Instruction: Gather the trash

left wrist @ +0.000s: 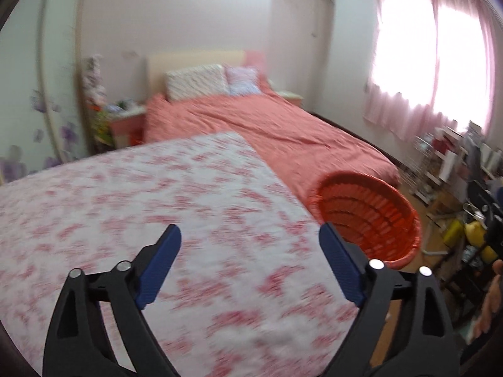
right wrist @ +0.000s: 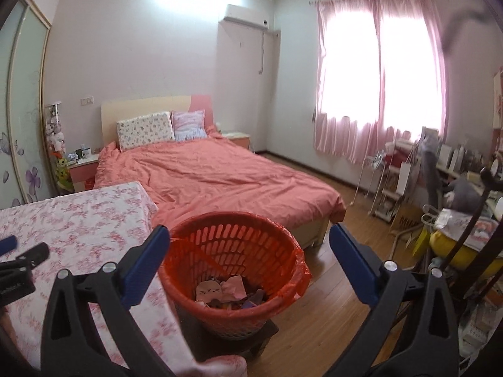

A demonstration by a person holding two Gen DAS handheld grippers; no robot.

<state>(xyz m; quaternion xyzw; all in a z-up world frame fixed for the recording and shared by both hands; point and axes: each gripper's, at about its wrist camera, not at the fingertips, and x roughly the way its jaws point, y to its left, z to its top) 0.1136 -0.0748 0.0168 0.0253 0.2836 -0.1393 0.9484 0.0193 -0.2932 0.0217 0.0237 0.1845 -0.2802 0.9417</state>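
Right wrist view takes in a wide bed (right wrist: 220,172) under a rumpled salmon cotton cover, and nearer, a table draped in a white cloth (right wrist: 78,220) printed with pink blossoms. Beside the table's corner, on the wood-plank floor (right wrist: 330,298), stands the round orange plastic wastebasket (right wrist: 232,270), its lattice wall lined with a thin red bag that bunches over the rim. The trash (right wrist: 226,292) lies at its bottom: crumpled pink and white paper scraps, one with a small drawn cat face; no writing is legible. The right gripper (right wrist: 248,242) frames the basket, black arms and ribbed blue pads spread wide, grasping nothing. The left gripper (left wrist: 250,238) hangs over the cloth, equally released and empty.
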